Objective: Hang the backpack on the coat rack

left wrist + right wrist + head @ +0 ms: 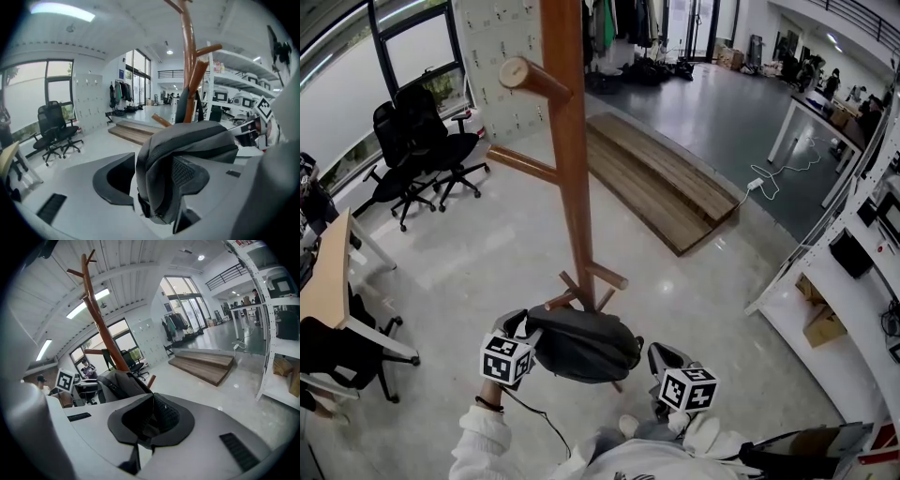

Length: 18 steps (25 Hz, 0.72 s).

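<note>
Two black wheeled office chairs [427,155] stand on the pale glossy floor [487,253] near the window at its far left edge. Low down on the person's left, the left hand-held gripper [519,326] sits against the left end of the dark grey fabric backpack [581,342]. In the left gripper view the left hand-held gripper [150,180] is spread. A fold of the backpack [187,145] stands between the jaws, lying against the right-hand pad [190,176] and clear of the left-hand one [115,180].

The backpack sits slumped at the foot of the tall reddish-brown wooden coat rack [567,141], over its splayed feet and well below its pegs (none of them carries anything).

Just beside the backpack's right end is the right hand-held gripper [664,358]. In the right gripper view the right hand-held gripper [151,420] has its jaws pressed together. A thin dark strip hangs below the pads, and whether it is a strap of the backpack [117,383] I cannot tell.

White metal shelving [848,281] lines the floor's right edge.
</note>
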Tool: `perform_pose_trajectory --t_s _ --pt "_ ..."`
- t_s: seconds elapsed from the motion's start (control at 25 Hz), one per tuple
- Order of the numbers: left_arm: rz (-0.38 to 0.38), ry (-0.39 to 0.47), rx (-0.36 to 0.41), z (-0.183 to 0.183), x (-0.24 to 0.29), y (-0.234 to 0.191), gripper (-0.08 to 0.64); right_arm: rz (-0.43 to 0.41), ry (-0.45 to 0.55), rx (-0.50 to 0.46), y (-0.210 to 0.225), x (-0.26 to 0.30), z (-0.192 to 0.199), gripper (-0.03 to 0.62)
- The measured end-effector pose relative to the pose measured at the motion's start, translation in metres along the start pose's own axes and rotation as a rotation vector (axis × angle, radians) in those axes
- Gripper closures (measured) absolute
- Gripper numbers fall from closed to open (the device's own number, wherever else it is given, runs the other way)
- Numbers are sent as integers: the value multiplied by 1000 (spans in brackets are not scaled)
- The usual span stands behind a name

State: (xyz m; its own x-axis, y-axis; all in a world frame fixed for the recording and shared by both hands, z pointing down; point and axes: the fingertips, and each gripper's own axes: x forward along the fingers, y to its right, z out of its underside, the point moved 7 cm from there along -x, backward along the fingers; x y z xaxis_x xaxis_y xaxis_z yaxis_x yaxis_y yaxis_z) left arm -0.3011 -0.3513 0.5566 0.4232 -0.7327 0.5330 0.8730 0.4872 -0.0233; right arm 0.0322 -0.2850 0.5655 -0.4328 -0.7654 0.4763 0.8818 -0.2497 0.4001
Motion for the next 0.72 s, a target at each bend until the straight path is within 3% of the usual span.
perform_pose_trajectory --t_s 0.16,0.32,0.72 --pt "-85 -35 28 5 -6 7 357 -9 2 -3 3 -2 1 580" --pt "-119 -41 -48 15 -18 6 356 -20 2 -9 -1 -4 3 580" --pt "-293 123 -191 -12 -68 50 356 -67 -3 -32 -14 -7 6 580"
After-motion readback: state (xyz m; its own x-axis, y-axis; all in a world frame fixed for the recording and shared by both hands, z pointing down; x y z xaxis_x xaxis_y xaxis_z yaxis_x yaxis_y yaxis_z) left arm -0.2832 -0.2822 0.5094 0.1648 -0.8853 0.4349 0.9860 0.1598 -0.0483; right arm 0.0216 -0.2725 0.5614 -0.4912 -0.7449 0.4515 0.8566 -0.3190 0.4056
